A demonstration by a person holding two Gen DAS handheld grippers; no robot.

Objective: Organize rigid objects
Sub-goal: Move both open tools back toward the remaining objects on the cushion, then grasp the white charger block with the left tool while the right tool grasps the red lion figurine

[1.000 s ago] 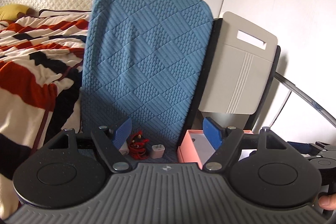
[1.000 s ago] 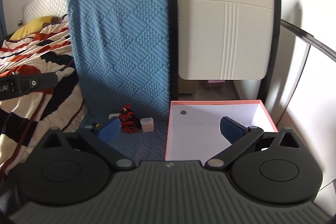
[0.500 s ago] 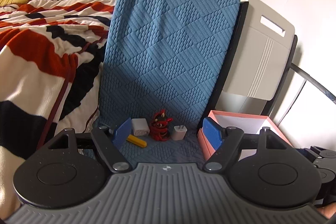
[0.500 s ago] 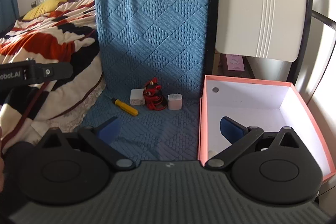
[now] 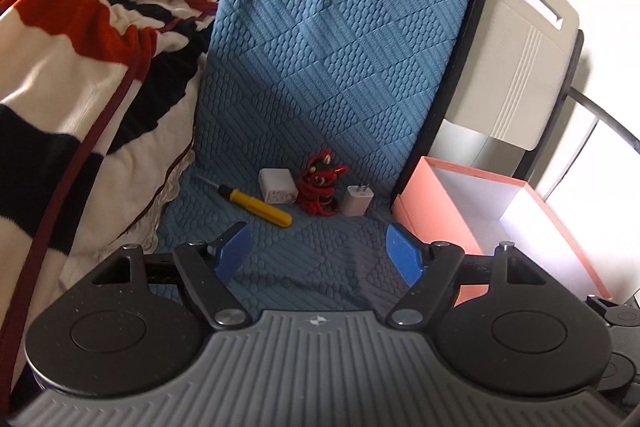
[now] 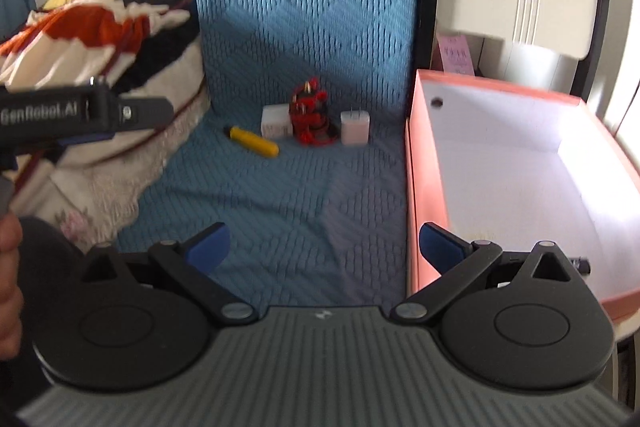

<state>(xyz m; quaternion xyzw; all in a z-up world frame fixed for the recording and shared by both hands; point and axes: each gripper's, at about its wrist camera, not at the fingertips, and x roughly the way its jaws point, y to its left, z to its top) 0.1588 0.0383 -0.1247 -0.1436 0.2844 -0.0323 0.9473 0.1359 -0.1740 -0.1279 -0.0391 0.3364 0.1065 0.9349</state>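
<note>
Rigid objects sit ahead of both my grippers in a tight row on the blue quilted mat (image 5: 320,75). Largest first: the pink box (image 6: 412,187) lies empty just right of my right gripper (image 6: 320,247), its near fingertip (image 6: 434,245) over the box wall. Next, the yellow screwdriver (image 5: 256,206), the red figurine (image 5: 320,187), and 2 white chargers (image 5: 277,185) flanking it, well ahead of my left gripper (image 5: 320,253). Compared with a second ago, I have sunk both grippers and the row now shows fully, nearer. Both stand spread, nothing between the jaws. I judge that sorting has not started; everything waits outside the box.
</note>
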